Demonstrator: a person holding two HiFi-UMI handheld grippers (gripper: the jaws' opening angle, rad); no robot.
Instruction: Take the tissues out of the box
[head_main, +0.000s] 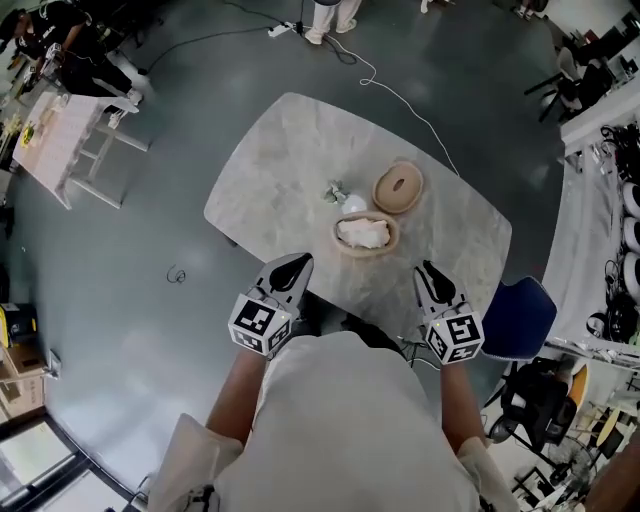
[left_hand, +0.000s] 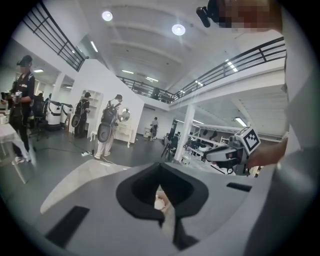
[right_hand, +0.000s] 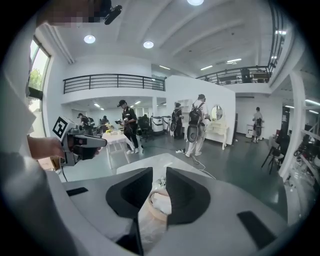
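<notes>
- Nearest us, our own white shirt (head_main: 350, 420) fills the low edge of the head view.
- Left gripper (head_main: 297, 262): held over the near edge of the table (head_main: 280, 140), left of the box and apart from it. In its own view (left_hand: 160, 164) the jaw tips meet. We read it as pressed together, with nothing pinched.
- Right gripper (head_main: 428, 268): over the near table edge, right of the box, also clear of it. In its own view (right_hand: 159, 172) the jaws stand spread with a plain gap and nothing between them. The box shows beyond, through the gap.
- Box (head_main: 338, 240): round, tan, open, on the near middle of the table, a little farther out than both grippers.
- Tissues (head_main: 362, 233): a white crumpled heap inside the box, up to the rim.
- Lid (head_main: 398, 187): round, tan, with an oval slot. It lies flat on the table just beyond the box, to the right.
- White scrap (head_main: 352, 204) and a greyish crumpled bit (head_main: 333, 192) lie just beyond the box, left of the lid.
- Blue chair (head_main: 520, 315) stands at the table's near right.
</notes>
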